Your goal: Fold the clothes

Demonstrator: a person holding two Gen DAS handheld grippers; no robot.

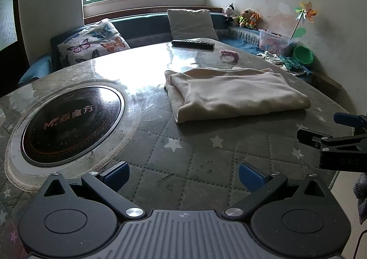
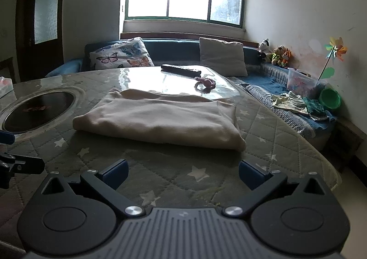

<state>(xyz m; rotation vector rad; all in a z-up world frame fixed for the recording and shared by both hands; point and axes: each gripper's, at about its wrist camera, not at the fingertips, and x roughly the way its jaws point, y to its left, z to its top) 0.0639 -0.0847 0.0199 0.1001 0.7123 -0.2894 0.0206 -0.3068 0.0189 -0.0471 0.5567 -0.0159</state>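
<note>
The cream garment (image 2: 158, 117) lay already folded into a thick, roughly rectangular bundle on the quilted, star-printed surface (image 2: 197, 174), with the round inset hob (image 1: 71, 126) off to its left and a black remote control (image 2: 181, 69) and a small pink toy (image 2: 205, 83) well beyond it toward the window. I judged it soft, limp and light, probably a knit or fleece. Its layers would slide over one another and sag if I lifted it by one corner. The rounded fold ran along the near edge, and the looser stacked edges showed at the end nearer the hob, so for another fold I would have pinched both near corners through all layers at once, one corner per tool, and carried them over together. The clear cover on the surface looked glossy, so I expected the bundle to skate if I pushed instead of lifting.

My left tongs (image 1: 183, 176) stood spread wide and gripped nothing, hovering over bare quilting short of the garment. My right tongs (image 2: 183, 174) were likewise spread and held nothing, just in front of the near edge.
</note>
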